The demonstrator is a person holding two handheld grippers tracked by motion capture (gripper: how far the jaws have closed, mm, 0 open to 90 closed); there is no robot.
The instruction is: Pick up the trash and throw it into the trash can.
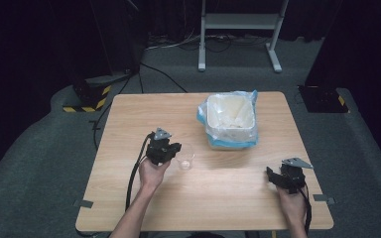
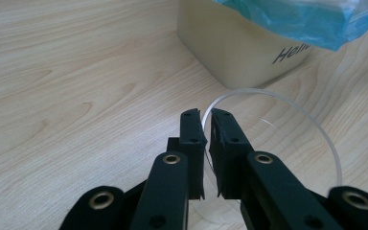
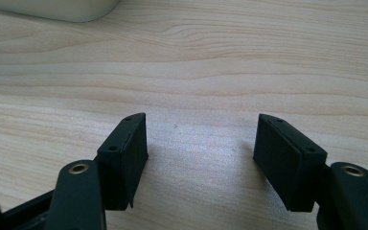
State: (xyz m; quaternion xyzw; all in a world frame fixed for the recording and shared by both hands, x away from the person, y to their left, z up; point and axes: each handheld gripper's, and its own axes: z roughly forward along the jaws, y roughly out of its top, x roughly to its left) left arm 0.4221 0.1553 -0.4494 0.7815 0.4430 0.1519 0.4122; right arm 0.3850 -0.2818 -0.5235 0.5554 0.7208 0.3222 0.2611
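Pale wood-grain laminate forms the rectangular table, which is ringed by grey carpet and dark surroundings. Wide bare tabletop is left across the lower middle of the high view and along the left side. One clear plastic cup, round-rimmed and thin-walled, is seen just left of centre. One cream rectangular bin, lined with a crinkled blue-and-clear bag, is set just above centre, apart from the cup. Two black grippers are held by two hands. The left gripper is pinched closed on the cup's rim, with the thin wall caught between its jaws in the left gripper view. The right gripper is kept at the lower right near the table edge, its jaws spread wide over bare wood.
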